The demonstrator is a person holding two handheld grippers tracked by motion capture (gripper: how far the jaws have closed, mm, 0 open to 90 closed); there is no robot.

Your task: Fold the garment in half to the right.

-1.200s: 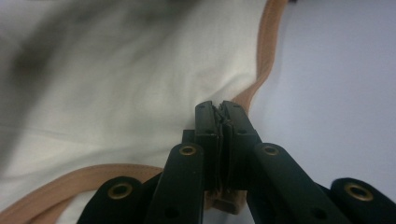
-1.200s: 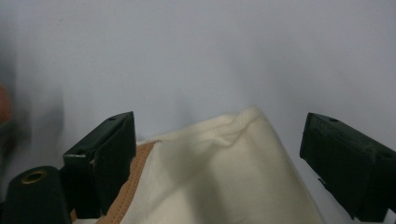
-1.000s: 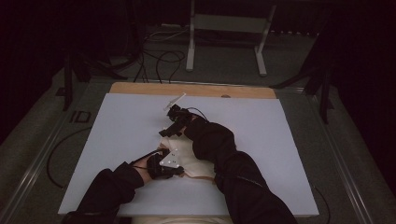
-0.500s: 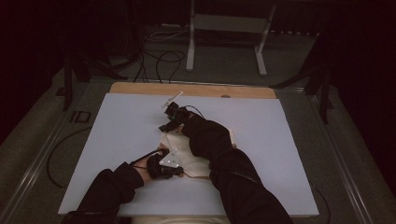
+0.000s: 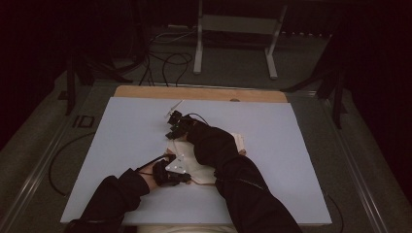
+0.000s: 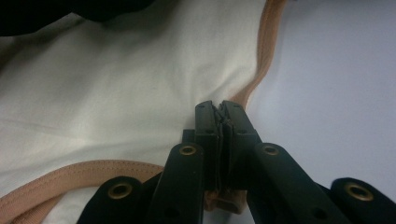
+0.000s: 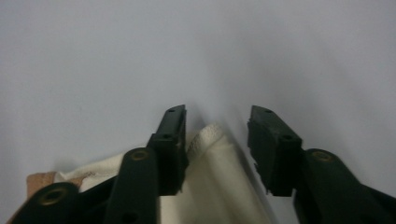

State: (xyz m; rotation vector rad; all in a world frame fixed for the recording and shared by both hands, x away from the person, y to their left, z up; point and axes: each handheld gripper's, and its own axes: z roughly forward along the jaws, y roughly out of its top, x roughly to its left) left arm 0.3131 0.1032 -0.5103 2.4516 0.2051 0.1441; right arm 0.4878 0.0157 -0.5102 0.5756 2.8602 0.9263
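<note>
A cream cloth (image 5: 206, 170) with a tan trim lies on the pale board (image 5: 291, 160). My left gripper (image 5: 184, 177) is at its near left edge. In the left gripper view that gripper (image 6: 220, 109) is shut on the cloth's (image 6: 116, 93) tan trim (image 6: 265, 51), which is pinched between the pads. At the cloth's far left corner, my right gripper (image 5: 171, 132) has just been closing. In the right gripper view its jaws (image 7: 217, 126) stand apart with a cream corner of the cloth (image 7: 210, 177) between them. The pads do not press on that corner.
The board's wooden far edge (image 5: 199, 93) shows beyond the cloth. Black cables (image 5: 165, 63) and a metal stand (image 5: 233, 29) are on the floor behind. A cable (image 5: 58, 160) curls at the left of the board. Bare board lies to the right and far side.
The right hand and its gripper have edged slightly to the left at the cloth's far corner. The left hand has kept still.
</note>
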